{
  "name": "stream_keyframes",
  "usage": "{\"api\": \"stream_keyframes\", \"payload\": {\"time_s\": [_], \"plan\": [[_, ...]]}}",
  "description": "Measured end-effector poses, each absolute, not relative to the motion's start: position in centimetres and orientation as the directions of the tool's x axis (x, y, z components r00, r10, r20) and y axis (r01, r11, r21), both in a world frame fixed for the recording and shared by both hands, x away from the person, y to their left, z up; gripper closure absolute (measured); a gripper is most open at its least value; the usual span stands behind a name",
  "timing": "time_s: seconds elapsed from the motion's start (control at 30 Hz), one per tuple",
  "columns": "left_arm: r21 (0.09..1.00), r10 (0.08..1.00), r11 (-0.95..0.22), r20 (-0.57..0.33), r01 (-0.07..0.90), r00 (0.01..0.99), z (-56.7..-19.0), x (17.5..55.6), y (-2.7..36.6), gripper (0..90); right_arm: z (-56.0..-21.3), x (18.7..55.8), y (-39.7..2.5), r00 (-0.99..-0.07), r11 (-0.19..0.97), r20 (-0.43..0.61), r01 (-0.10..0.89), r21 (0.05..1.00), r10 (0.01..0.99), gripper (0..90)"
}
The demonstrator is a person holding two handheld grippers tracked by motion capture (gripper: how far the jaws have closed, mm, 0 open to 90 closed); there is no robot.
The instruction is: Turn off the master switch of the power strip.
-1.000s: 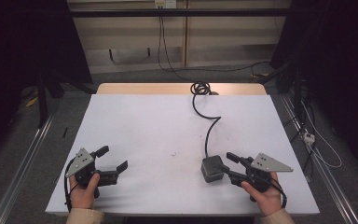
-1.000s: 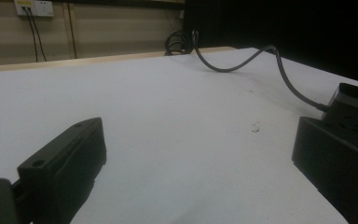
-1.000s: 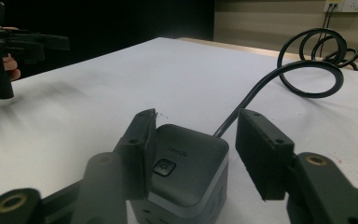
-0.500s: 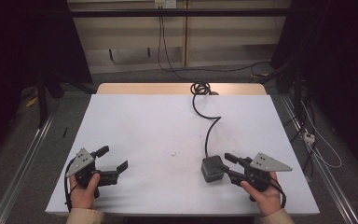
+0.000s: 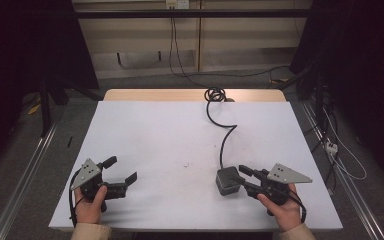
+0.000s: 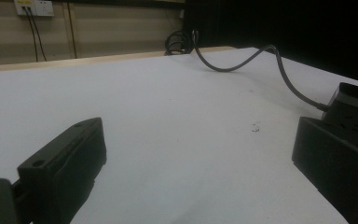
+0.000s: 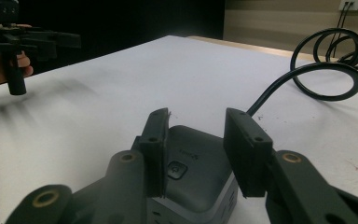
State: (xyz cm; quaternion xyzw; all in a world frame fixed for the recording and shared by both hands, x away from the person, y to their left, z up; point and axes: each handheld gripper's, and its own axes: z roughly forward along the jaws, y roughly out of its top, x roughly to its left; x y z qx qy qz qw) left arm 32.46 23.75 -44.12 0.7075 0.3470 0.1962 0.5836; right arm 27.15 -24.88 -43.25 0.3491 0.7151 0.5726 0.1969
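Note:
A dark grey power cube [image 5: 227, 180] sits on the white table [image 5: 170, 135] at the front right, with a round button on its top [image 7: 177, 170]. Its black cable [image 5: 223, 136] runs back to a coil [image 5: 214, 94] at the far edge. My right gripper [image 5: 242, 178] is open and right up against the cube's right side. In the right gripper view its jaws stand apart over the cube's near top edge [image 7: 198, 117]. My left gripper [image 5: 122, 168] is open above the table at the front left, holding nothing. The left gripper view shows the cube [image 6: 354, 108] beyond the right jaw.
The table's front edge lies just under both hands. A wooden strip [image 5: 155, 95] borders the far edge. A wall socket [image 5: 175, 4] with hanging leads sits behind the table. Metal rails [image 5: 20, 185] run along the floor on both sides.
My right gripper has edged slightly left toward the cube. The left gripper and the cube have not moved.

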Motion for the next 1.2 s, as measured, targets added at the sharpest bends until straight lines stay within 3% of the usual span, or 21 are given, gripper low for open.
{"api": "stream_keyframes", "payload": {"time_s": [1.2], "plan": [[0.961, 0.719, -0.079, -0.128, 0.264, 0.683, -44.1, 32.48, 23.71, 2.5, -43.14, 27.27, -24.17, -0.72, 0.125, 0.127, 0.286, 0.95, 0.682, 77.4]]}}
